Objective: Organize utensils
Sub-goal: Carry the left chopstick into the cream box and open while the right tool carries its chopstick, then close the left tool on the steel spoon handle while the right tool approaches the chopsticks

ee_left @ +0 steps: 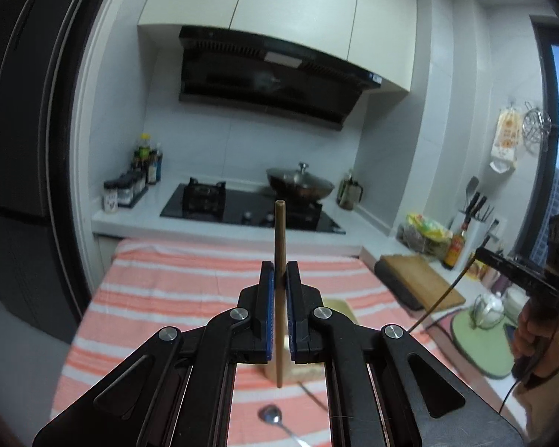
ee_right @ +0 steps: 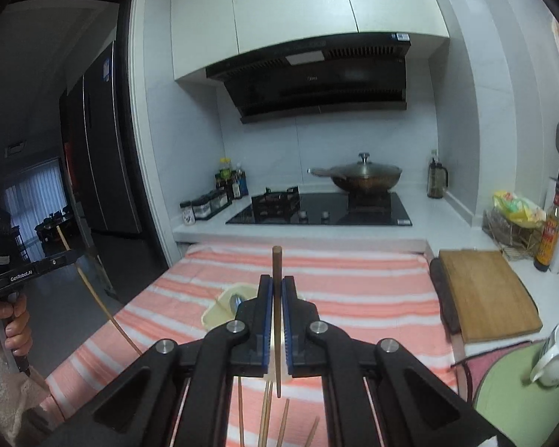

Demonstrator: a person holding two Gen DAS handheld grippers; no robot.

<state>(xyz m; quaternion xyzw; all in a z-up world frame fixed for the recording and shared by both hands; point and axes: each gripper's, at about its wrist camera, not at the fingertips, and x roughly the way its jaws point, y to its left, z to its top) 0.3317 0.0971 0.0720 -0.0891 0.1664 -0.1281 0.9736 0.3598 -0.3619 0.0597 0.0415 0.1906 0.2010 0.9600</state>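
Gripping one chopstick each, left claw (ee_left: 279, 283) and right claw (ee_right: 277, 294) hold theirs (ee_left: 280, 298) (ee_right: 277, 320) upright, long axes vertical.

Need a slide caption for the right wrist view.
Right gripper clamps one chopstick upright over the striped cloth, loose chopsticks below.

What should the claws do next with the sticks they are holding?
Probably lower the left claw so its chopstick goes into the cream holder on the striped cloth. Both claws are shut on one chopstick each, held up above the cloth, and the holder already has a utensil in it. More chopsticks wait below the right claw.
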